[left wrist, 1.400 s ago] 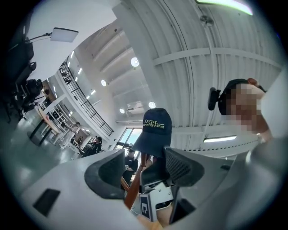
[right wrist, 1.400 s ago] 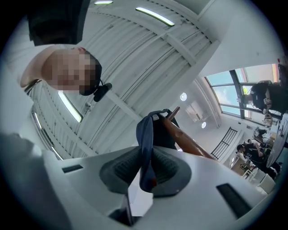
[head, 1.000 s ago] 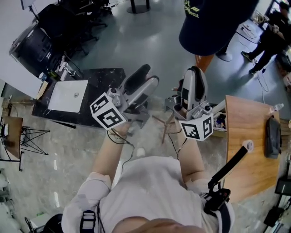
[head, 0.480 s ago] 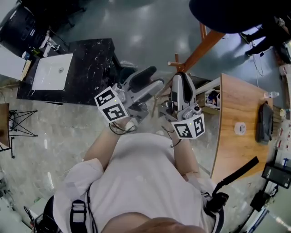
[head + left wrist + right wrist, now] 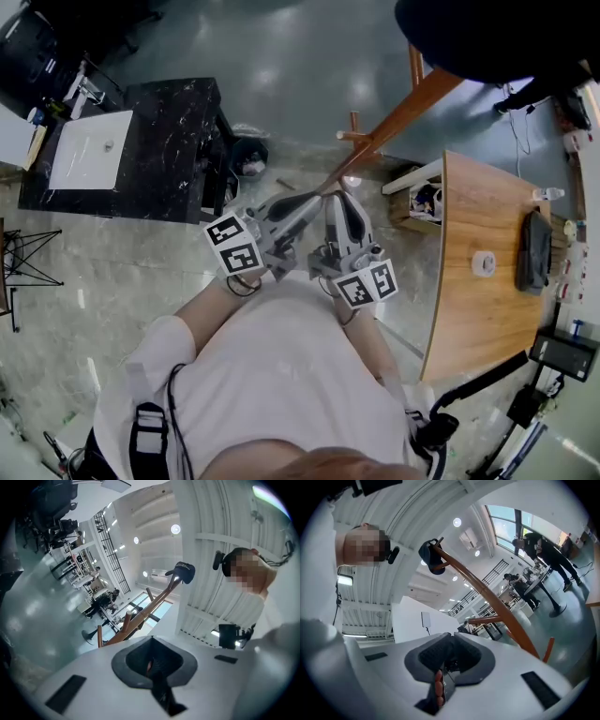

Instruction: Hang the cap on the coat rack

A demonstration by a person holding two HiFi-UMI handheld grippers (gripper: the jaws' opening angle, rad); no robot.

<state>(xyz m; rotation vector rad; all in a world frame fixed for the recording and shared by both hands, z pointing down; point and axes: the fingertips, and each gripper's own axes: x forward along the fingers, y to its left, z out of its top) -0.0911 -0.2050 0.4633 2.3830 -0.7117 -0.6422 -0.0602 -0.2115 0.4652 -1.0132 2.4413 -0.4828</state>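
Now the dark navy cap (image 5: 487, 37) sits atop the slanting orange-brown wooden coat rack (image 5: 403, 108).
The left hand-held gripper (image 5: 307, 202) and the right hand-held gripper (image 5: 339, 202) have drawn back near the person's chest, jaws closed on nothing; the hanging looks done.

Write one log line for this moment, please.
task: hang cap | dark navy fabric cap: on top of brown wooden coat rack | left gripper: fingers shut, empty | right gripper: fingers shut, empty

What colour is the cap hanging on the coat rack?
Dark navy cap, clearest in the left gripper view.
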